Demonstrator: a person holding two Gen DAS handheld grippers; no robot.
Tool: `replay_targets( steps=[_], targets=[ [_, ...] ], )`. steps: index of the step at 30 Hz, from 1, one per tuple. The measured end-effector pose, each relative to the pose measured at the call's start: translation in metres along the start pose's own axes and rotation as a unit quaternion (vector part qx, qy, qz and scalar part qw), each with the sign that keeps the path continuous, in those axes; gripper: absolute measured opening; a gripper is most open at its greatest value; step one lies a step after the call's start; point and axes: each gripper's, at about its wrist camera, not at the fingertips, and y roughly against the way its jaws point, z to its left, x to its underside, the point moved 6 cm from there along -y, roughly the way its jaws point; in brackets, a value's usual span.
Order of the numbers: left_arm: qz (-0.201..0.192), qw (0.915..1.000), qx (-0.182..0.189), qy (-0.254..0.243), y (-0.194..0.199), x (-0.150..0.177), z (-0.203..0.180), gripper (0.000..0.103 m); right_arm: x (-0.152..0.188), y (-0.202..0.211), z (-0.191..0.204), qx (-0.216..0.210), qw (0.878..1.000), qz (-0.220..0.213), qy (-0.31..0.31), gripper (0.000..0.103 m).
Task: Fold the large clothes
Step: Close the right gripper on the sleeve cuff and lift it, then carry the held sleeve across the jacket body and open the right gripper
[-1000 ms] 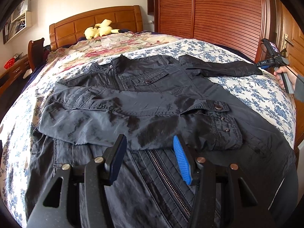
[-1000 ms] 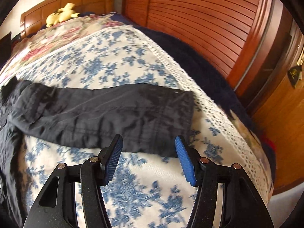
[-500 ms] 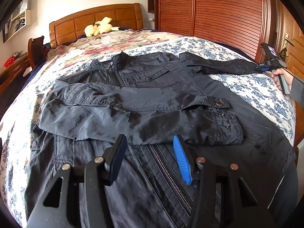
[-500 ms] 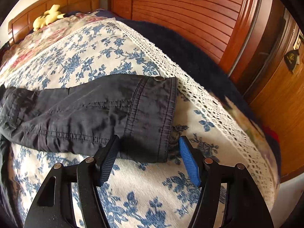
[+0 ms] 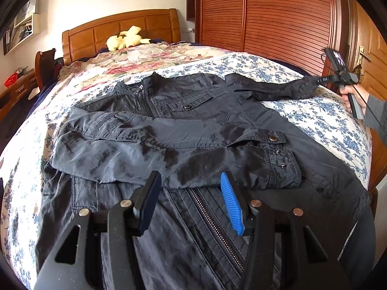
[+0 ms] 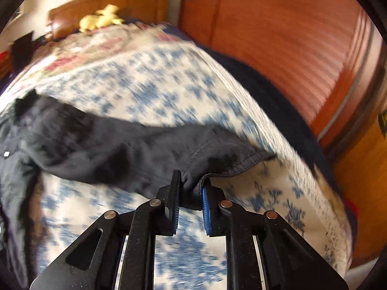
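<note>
Pinching the cuff of the outstretched sleeve, the right tool sits right of the jacket on the bed, the sleeve's length running leftward toward the zipper; the left tool hovers wide open, empty, above the hem.

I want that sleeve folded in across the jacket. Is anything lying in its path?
Nothing visible. The right gripper is shut on the sleeve cuff; between it and the jacket lies only bare bedspread. The other sleeve already lies folded across.
</note>
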Motion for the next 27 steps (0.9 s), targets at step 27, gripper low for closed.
replay_targets(
  steps=[27],
  targets=[
    [-0.051,0.9975,-0.034,0.036,0.072,0.012,0.063,0.05,-0.051,0.292,0.395,-0.323,0.881,-0.223,0.263,0.01]
  ],
)
